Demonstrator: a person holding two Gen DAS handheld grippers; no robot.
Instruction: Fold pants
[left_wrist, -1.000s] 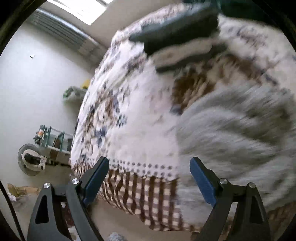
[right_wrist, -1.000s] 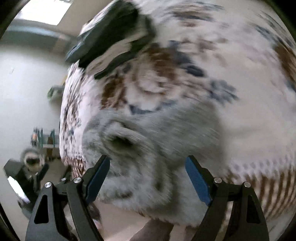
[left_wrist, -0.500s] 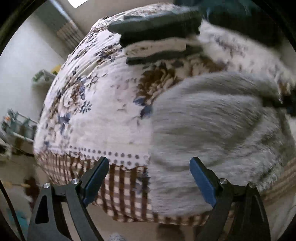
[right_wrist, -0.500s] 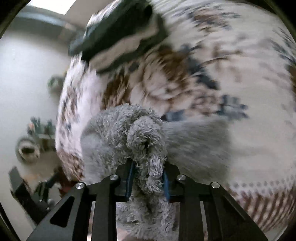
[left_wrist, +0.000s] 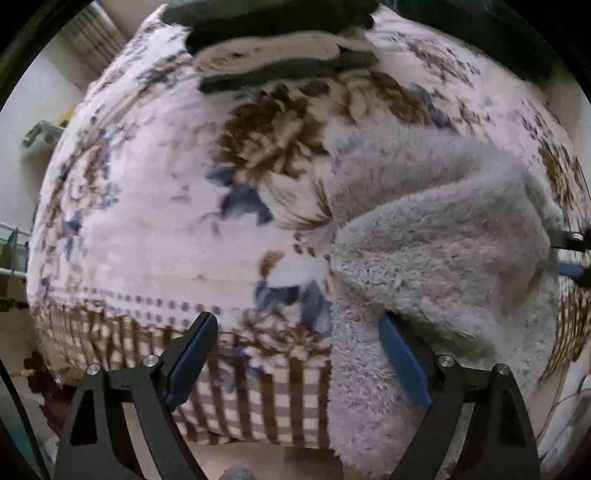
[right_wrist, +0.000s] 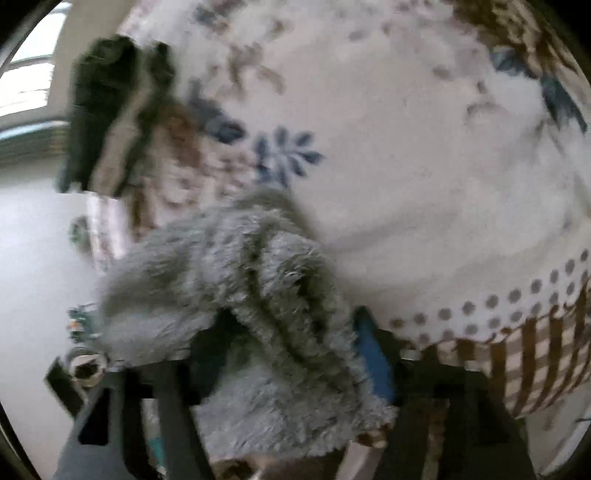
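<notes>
1. My left tool hangs wide open and empty over the bed.
2. My right tool has just been opening; the grey fleece pants bunch between its jaws, unpinched.
3. No writing is readable.

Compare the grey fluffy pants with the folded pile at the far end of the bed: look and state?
The grey fluffy pants are one pale grey shaggy garment; the folded pile is layered dark and beige pieces with a smoother look. The pants lie loose and bunched, one end draping over the bed's near edge; the pile sits flat and stacked, already folded. The pants are near both grippers; the pile is far from them. Both rest on the floral blanket.
</notes>
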